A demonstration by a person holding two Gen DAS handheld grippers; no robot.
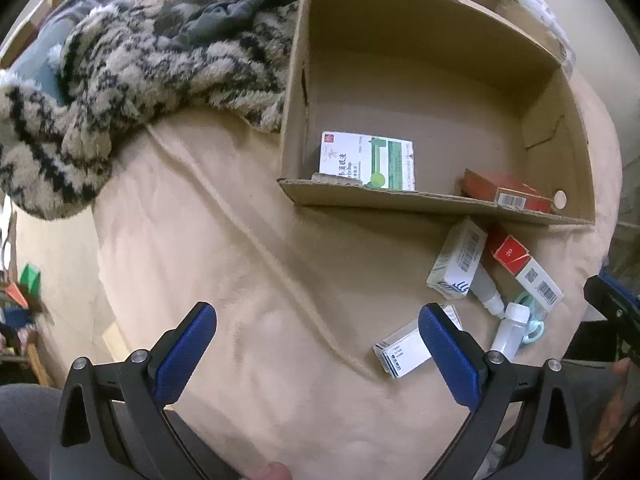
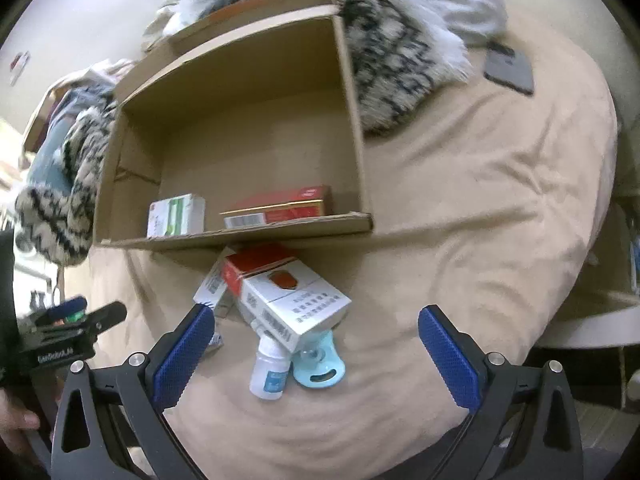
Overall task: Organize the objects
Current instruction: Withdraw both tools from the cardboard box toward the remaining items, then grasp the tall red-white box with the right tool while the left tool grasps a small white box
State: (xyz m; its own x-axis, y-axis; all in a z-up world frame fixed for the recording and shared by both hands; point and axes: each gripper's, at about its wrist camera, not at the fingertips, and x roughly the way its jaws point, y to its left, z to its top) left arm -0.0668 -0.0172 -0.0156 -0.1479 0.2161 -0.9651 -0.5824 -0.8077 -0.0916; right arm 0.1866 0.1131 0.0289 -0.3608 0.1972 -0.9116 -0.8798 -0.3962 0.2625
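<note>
Both my grippers hang empty with fingers spread wide, the right gripper (image 2: 316, 344) just short of the pile on the bed (image 2: 480, 200) and the left gripper (image 1: 318, 344) off to the pile's left. Two packs already lie in the carton (image 2: 352, 92), and the pile sits just in front of its near wall. I'd take the white-and-red box (image 2: 288, 300) first, since it lies on top of the bottle (image 2: 269, 372) and the blue pacifier (image 2: 320, 368): straddle its narrow sides, pinch firmly, lift clear over the carton's wall.
</note>
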